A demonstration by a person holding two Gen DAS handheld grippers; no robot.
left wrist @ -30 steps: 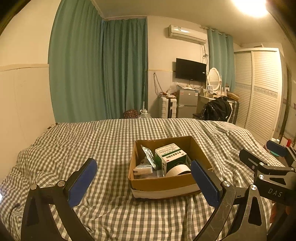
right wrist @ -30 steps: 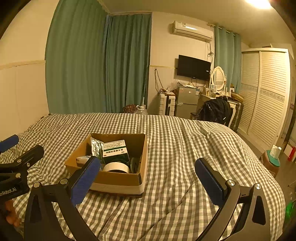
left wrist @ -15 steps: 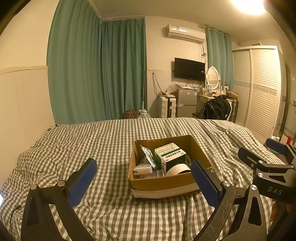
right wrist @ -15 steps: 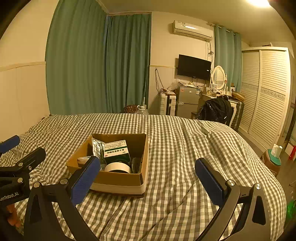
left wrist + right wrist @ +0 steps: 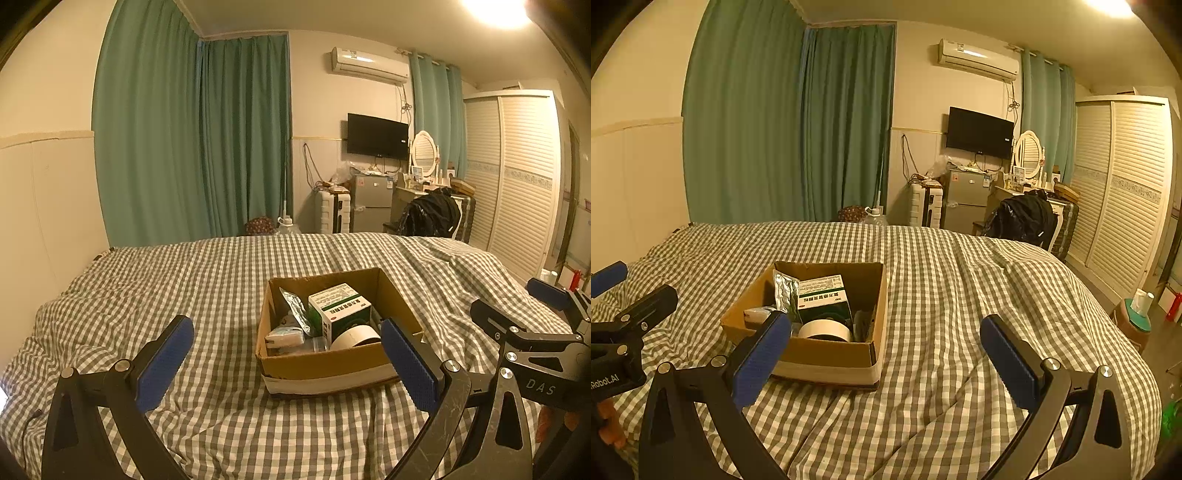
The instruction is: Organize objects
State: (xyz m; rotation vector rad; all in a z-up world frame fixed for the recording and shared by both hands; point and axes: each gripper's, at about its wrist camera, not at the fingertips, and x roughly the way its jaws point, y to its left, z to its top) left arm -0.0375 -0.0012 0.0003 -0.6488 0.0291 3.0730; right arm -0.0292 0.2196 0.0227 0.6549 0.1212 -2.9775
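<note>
An open cardboard box (image 5: 325, 363) (image 5: 827, 354) sits on the checked bedspread (image 5: 207, 280) (image 5: 960, 280). Inside it stand a green and white carton (image 5: 338, 304) (image 5: 822, 297), a roll of white tape (image 5: 356, 336) (image 5: 824, 329), a silver foil pouch (image 5: 293, 308) (image 5: 783, 293) and a small white pack (image 5: 284, 336). My left gripper (image 5: 286, 358) is open in front of the box, nothing between its blue pads. My right gripper (image 5: 886, 354) is also open and empty, to the box's right. Each gripper shows at the edge of the other's view.
Green curtains (image 5: 192, 147) hang behind the bed. At the far wall stand a small fridge (image 5: 369, 203), a white suitcase (image 5: 332, 216), a chair with a black bag (image 5: 430, 216) and a louvred wardrobe (image 5: 517, 177). A stool with a cup (image 5: 1137, 310) stands at the bed's right.
Both views have tilted up slightly, so the box sits a little lower in frame. Both grippers stay open and nothing in the box has moved.
</note>
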